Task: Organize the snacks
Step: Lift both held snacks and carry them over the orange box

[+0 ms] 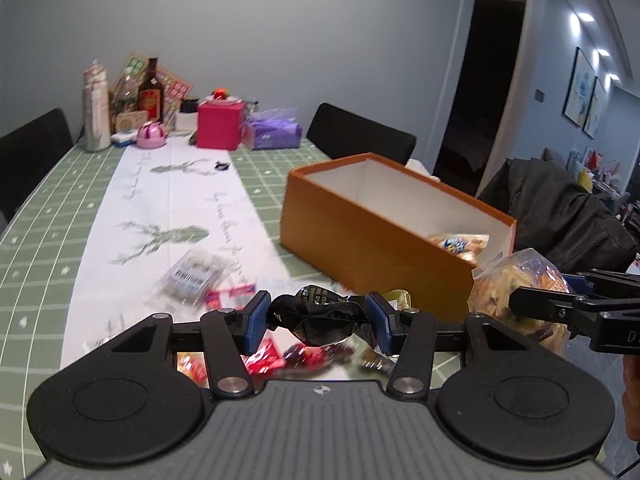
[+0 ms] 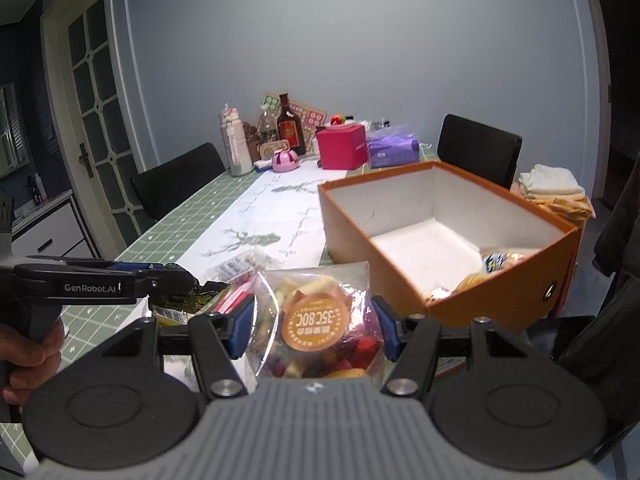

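With the left tongs (image 1: 318,320) clamped on a black wrapper (image 1: 320,322) and the right tongs (image 2: 314,330) clamped on a fruit bag (image 2: 316,320), both above the table (image 1: 40,216) near the orange box (image 2: 492,300), slick film may slip out before reaching it.

Home dining room. Long table (image 2: 188,216) with green checked cloth, black chairs (image 2: 176,184), framed pictures (image 1: 586,92) on the wall, glazed door (image 2: 100,120).

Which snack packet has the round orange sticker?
The clear fruit bag in the right gripper; the left gripper holds a black wrapper without one.
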### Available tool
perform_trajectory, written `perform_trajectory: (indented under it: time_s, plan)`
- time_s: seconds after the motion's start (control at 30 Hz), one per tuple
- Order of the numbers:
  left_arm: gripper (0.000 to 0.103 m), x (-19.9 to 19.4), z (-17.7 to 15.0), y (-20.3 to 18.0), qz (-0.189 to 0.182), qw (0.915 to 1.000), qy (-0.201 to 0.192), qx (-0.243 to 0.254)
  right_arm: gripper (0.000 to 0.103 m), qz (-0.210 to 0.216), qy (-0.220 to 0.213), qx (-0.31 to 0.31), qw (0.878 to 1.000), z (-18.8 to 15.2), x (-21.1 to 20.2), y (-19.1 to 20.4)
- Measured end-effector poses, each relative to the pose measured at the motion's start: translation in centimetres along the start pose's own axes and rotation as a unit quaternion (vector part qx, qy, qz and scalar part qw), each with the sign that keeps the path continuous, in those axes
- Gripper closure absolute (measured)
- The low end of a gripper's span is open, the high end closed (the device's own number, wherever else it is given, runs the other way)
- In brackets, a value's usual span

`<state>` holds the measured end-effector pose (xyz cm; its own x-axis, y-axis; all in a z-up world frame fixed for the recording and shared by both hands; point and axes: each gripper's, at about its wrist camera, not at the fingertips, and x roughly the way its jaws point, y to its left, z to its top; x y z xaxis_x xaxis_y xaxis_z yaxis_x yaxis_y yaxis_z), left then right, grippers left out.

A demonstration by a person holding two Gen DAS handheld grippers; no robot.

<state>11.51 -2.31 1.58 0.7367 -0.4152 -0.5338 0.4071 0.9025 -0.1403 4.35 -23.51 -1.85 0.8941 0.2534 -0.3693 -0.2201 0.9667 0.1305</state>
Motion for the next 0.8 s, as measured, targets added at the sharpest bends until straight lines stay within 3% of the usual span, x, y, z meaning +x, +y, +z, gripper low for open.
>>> perform_trajectory:
  time_s: [0.53,0.8]
  plan:
    - [0.044,5.3,6.5,-6.3,-0.075,0.9946,-0.008,0.070,0.044,-0.048,-0.016,0.012,0.999,7.0,0.2,-6.3]
    - [0.044,8.3,8.5,-8.5,-0.091,0.9905,0.000,0.103,0.044,-0.066,-0.006,0.024,0.998,9.6,2.0,-9.2]
